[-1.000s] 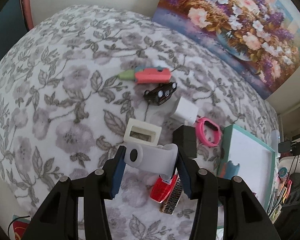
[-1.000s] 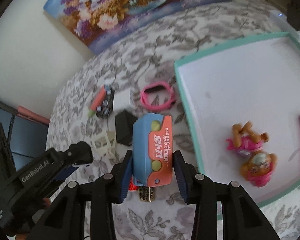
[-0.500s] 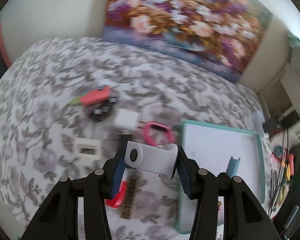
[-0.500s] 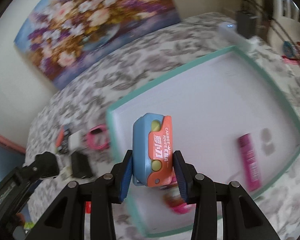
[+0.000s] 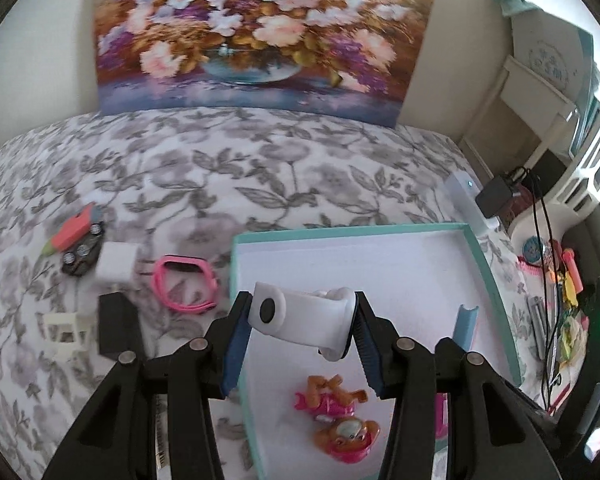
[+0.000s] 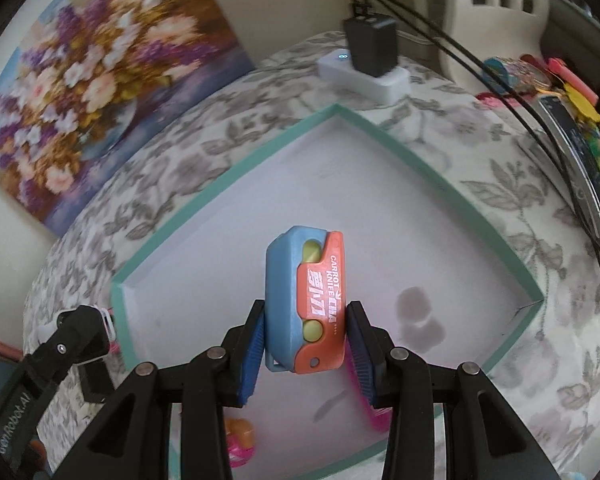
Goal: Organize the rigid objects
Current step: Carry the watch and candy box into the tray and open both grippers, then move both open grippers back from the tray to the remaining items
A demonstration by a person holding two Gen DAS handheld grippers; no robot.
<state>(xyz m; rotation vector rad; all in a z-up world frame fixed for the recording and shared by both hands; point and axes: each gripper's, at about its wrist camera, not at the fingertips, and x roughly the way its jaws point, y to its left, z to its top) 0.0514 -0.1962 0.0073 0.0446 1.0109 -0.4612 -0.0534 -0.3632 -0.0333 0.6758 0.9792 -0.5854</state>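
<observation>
The left tool (image 5: 300, 316) grips a white holder (image 5: 300, 318) above the tray (image 5: 488, 276), at its 9 o'clock edge. The right tool (image 6: 305, 334) clamps a carrot knife (image 6: 305, 300) over the tray's centre.

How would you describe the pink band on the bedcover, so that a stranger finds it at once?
Start at the teal-edged tray on the flowered bedcover. Just outside its left wall lies the pink band, a closed loop with a dark panel on its far side. The white cube and black block beside it are solid, not rings.

Flower painting (image 5: 256, 36), floral bedspread (image 5: 260, 168), black charger (image 6: 372, 46)
</observation>
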